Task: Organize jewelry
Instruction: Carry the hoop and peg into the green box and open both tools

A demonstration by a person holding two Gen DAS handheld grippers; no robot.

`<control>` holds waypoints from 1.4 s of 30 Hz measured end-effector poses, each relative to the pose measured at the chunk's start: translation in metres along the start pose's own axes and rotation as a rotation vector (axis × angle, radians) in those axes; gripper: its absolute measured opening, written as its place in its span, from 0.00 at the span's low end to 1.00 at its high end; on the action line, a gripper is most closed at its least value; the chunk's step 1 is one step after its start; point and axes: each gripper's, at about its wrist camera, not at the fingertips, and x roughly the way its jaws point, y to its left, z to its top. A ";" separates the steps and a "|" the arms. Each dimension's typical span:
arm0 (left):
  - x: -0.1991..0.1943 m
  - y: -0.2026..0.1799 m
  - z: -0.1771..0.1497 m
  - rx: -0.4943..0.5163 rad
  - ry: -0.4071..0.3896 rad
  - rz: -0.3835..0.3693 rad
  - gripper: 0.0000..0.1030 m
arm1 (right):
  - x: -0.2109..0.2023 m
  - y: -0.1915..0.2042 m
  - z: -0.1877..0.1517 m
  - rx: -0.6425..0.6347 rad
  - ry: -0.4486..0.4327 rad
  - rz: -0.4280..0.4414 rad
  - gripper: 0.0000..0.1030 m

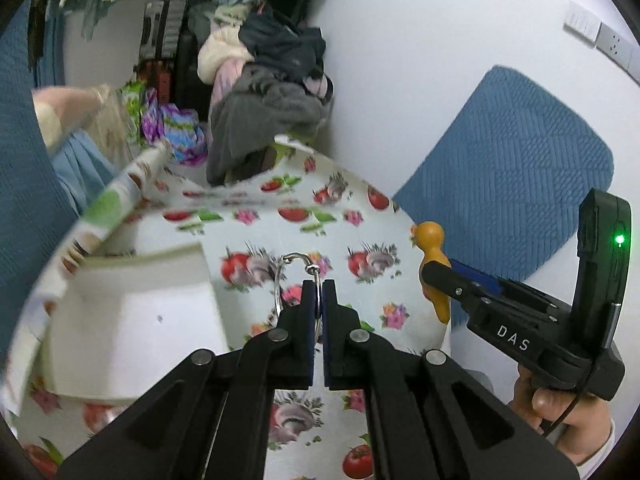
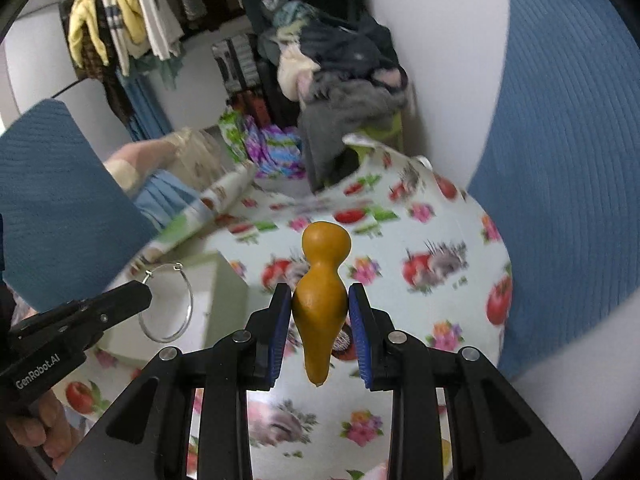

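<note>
Left tool is clamped tight on a thin silver hoop, which pokes out past its tips. Right tool pinches an orange gourd-shaped piece at its waist. Below both lie the fruit-print surface and, under the left tool, a white box.

You hold a thin silver wire hoop with a small clasp pinched on edge, raised above the table. Your other piece, a smooth mustard-yellow gourd-shaped wooden stand, sits upright, bulb end up, gripped at its waist.
</note>
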 end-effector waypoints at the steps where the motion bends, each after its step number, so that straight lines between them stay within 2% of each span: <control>1: -0.005 0.004 0.004 -0.001 -0.009 0.002 0.02 | -0.003 0.007 0.006 -0.009 -0.010 0.008 0.25; 6: -0.030 0.024 0.016 0.008 -0.051 0.049 0.02 | -0.010 0.041 0.026 -0.054 -0.040 0.053 0.25; 11: -0.039 0.054 0.016 -0.007 -0.058 0.101 0.02 | 0.001 0.082 0.033 -0.109 -0.033 0.110 0.25; 22: -0.001 0.141 -0.018 -0.118 0.029 0.161 0.02 | 0.076 0.152 -0.002 -0.206 0.104 0.178 0.25; 34: 0.051 0.187 -0.060 -0.188 0.167 0.159 0.02 | 0.151 0.166 -0.048 -0.230 0.272 0.156 0.25; 40: 0.051 0.184 -0.063 -0.186 0.175 0.165 0.02 | 0.155 0.159 -0.051 -0.221 0.296 0.161 0.26; 42: 0.047 0.182 -0.059 -0.190 0.168 0.167 0.02 | 0.151 0.157 -0.048 -0.215 0.293 0.172 0.34</control>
